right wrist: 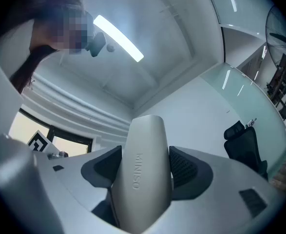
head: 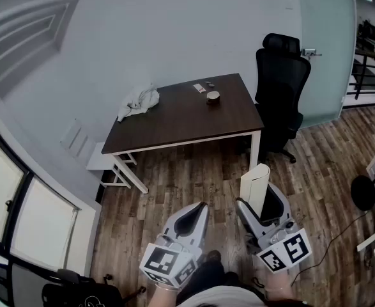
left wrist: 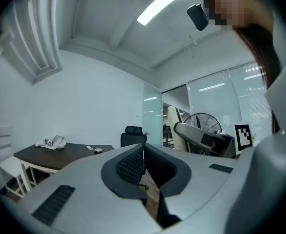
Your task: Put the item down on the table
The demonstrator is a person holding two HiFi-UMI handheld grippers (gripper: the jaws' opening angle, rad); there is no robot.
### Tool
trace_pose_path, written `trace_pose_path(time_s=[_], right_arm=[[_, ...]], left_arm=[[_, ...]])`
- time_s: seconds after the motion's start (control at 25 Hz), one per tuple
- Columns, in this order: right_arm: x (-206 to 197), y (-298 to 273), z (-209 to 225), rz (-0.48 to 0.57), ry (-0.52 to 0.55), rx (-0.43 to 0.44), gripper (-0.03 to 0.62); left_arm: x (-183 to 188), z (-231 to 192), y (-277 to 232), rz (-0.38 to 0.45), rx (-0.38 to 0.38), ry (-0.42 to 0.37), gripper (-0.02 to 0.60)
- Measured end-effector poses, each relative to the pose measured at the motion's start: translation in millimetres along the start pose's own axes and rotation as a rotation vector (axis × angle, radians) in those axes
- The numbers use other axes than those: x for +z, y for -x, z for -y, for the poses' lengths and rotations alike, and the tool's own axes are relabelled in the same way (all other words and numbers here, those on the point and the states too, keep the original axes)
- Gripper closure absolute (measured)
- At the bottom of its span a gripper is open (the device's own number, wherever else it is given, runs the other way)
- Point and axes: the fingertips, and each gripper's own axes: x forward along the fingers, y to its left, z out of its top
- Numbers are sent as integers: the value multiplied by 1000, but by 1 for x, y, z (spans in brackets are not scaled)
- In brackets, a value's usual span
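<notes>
The dark worktop [head: 193, 117] stands well apart — right claw [right wrist: 145, 167] grips the white item [right wrist: 143, 189], not yet put down; left claw [left wrist: 143, 161] closed, empty.

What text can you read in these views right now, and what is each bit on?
"MINISO": raised letters running along the white case, which the right gripper clamps.
Left cube and right cube: black-and-white marker squares only, no letters.
Packet on the table: too small to read.
</notes>
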Motion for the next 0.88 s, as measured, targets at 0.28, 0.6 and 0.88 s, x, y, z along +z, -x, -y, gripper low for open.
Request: trace_pose_path(time_s=[0.28, 0.6, 0.88], right_arm=[[-4, -15, 5, 11, 12, 10, 283], [-27, -52, 32, -41, 48, -35, 284], [-54, -99, 57, -66, 58, -64, 284]], left_arm=[[0, -14, -11, -2, -10, 6, 558], [-1, -52, -42, 1, -22, 6, 558], [-4, -98, -78, -3, -47, 14, 558]])
